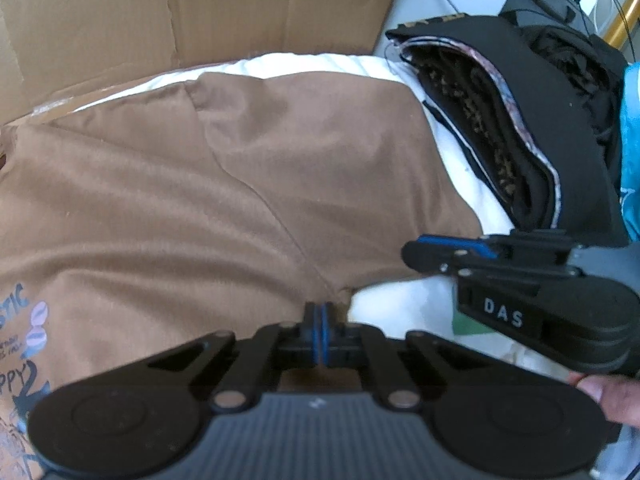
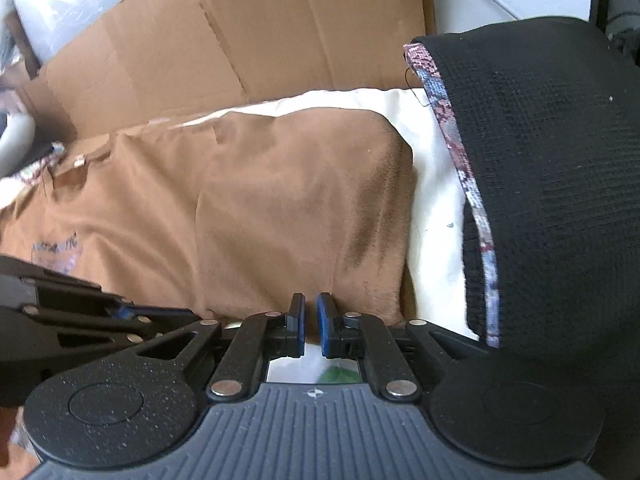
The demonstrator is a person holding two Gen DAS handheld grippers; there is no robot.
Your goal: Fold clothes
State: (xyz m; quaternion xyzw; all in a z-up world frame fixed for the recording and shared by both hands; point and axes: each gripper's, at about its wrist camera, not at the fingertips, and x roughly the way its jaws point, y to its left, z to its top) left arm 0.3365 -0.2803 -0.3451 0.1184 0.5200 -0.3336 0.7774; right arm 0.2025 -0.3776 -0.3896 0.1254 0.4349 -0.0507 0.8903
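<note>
A brown T-shirt (image 1: 200, 200) (image 2: 260, 200) with a printed graphic lies spread on a white sheet (image 1: 460, 184) (image 2: 436, 208), its right side folded inward. My left gripper (image 1: 322, 320) sits at the shirt's near hem, its blue pads pressed together on the fabric's edge. It also shows low at the left of the right wrist view as the left gripper (image 2: 120, 312). My right gripper (image 2: 310, 320) is at the same hem further right, with brown cloth in the narrow gap between its pads. From the side, the right gripper (image 1: 416, 250) lies along the hem.
A pile of folded black garments (image 1: 520, 120) (image 2: 560, 160) with a patterned trim lies to the right on the sheet. A flattened cardboard sheet (image 1: 200, 8) (image 2: 280, 32) stands behind. A blue cloth (image 1: 632, 160) and a person's thumb (image 1: 612, 392) show at the right edge.
</note>
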